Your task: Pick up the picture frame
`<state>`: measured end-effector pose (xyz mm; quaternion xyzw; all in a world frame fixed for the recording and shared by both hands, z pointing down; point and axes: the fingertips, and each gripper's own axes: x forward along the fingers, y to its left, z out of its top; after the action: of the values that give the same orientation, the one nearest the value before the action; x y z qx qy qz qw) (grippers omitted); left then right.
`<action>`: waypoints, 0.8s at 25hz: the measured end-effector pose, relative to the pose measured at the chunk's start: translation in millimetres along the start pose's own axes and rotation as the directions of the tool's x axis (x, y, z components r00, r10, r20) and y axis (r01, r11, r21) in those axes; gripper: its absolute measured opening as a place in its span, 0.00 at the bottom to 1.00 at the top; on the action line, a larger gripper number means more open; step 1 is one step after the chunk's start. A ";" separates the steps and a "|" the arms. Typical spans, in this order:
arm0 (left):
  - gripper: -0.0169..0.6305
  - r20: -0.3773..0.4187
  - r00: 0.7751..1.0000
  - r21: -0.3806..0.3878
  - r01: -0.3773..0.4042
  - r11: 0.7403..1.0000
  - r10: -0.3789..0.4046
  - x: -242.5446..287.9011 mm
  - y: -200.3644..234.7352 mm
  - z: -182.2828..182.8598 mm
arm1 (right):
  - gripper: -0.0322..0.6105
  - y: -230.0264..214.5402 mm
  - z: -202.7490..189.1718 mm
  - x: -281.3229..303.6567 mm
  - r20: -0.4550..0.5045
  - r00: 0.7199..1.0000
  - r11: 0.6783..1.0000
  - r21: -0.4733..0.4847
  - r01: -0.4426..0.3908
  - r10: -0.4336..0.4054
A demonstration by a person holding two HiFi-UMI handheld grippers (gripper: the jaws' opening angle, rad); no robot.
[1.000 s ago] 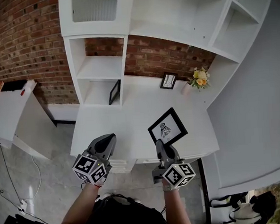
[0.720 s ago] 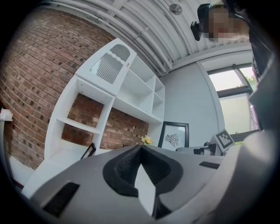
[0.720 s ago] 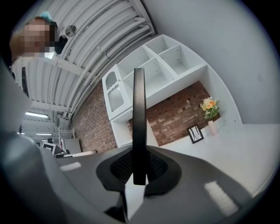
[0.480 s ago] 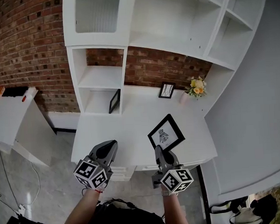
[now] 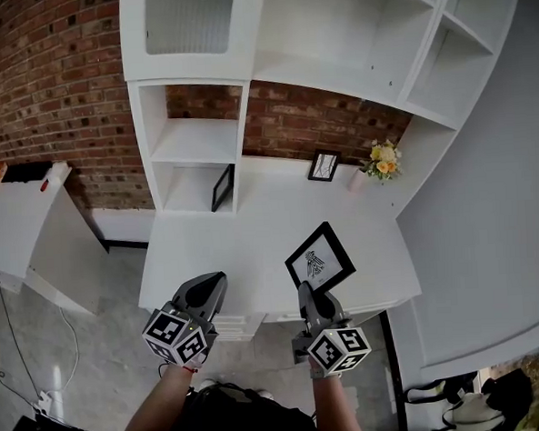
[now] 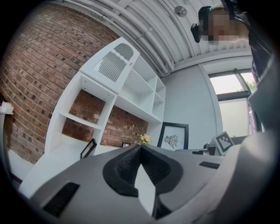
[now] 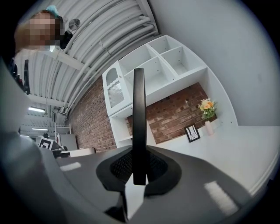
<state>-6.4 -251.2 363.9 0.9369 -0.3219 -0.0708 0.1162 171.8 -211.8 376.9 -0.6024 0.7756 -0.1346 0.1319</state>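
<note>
Seemingly the pick-up was done; only holding was left. Left gripper (image 5: 212,288): grey moulded fingers pressed together, empty. Picture frame (image 5: 319,257): flat, square, slim black border, white face; it stood clear of the white desk (image 5: 226,249), at 12 o'clock of right gripper (image 5: 306,294), whose fingers clamped its edge.

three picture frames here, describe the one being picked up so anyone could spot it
Find the white desk below the white shelving on the brick wall. Above its front edge the right gripper clamps a black picture frame holding a dark drawing on white. It is the biggest and the only one lifted; the small frame by the flowers and the cubby frame lean at the back.
</note>
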 end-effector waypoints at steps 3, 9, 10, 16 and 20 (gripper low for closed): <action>0.03 -0.007 1.000 -0.008 0.001 1.000 -0.001 -1.9 5.1 -3.4 | 0.10 1.8 -5.9 0.9 -0.007 1.000 1.000 -0.005 0.011 -0.011; 0.03 -0.017 1.000 -0.017 0.011 1.000 -0.012 -1.7 11.7 -7.2 | 0.10 1.6 -13.9 2.8 -0.017 0.999 0.999 -0.010 0.035 -0.036; 0.03 -0.018 1.000 -0.019 0.013 1.000 -0.014 -1.4 12.9 -7.0 | 0.10 1.9 -14.4 3.7 -0.019 0.999 0.999 -0.011 0.039 -0.039; 0.03 -0.014 1.000 -0.020 0.021 1.000 -0.021 1.4 21.2 -4.0 | 0.10 3.8 -15.3 11.7 -0.018 0.999 0.999 -0.020 0.046 -0.046; 0.03 -0.010 1.000 -0.014 0.021 1.000 -0.021 1.5 27.7 -1.6 | 0.10 6.4 -16.6 18.3 -0.021 0.999 0.998 -0.033 0.046 -0.047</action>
<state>-21.2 -273.1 372.7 0.9398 -0.3110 -0.0693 0.1234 155.6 -227.2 389.2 -0.6208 0.7649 -0.1315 0.1104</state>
